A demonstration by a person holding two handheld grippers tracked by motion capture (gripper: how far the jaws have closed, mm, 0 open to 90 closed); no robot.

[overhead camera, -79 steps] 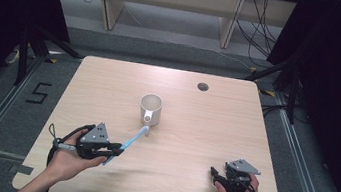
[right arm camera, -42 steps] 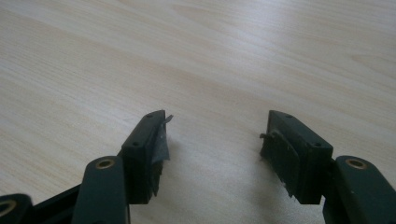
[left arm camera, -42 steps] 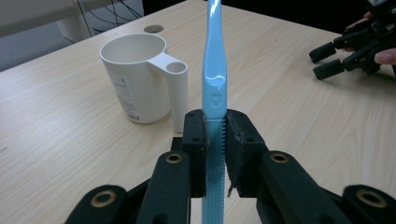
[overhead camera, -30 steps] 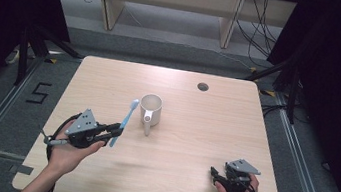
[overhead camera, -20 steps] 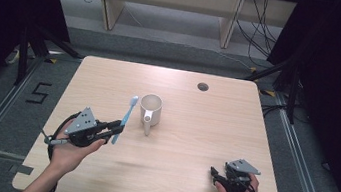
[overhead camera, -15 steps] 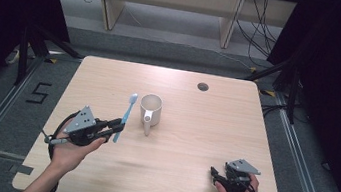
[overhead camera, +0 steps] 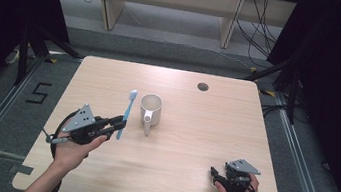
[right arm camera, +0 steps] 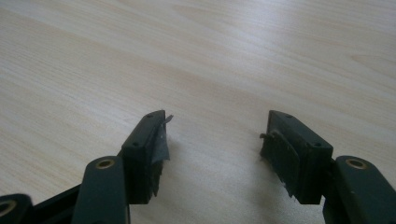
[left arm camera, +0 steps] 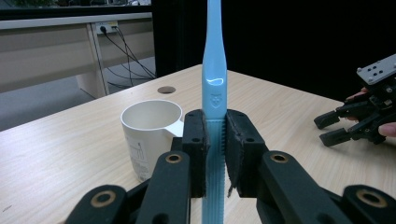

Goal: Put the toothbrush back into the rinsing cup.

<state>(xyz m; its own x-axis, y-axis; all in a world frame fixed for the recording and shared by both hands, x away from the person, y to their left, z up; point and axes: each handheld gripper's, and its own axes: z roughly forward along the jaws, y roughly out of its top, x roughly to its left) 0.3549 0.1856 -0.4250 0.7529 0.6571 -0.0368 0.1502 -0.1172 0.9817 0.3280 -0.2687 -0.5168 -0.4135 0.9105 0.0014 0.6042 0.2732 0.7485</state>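
Left gripper clamped on blue toothbrush, held upright just left of white mug. Pickup done; drop into mug likely left. Right gripper open, empty, idle near right edge.

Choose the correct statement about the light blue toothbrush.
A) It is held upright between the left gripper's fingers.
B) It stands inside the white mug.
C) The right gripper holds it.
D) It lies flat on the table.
A: the left gripper clamps the toothbrush upright, beside the white mug.
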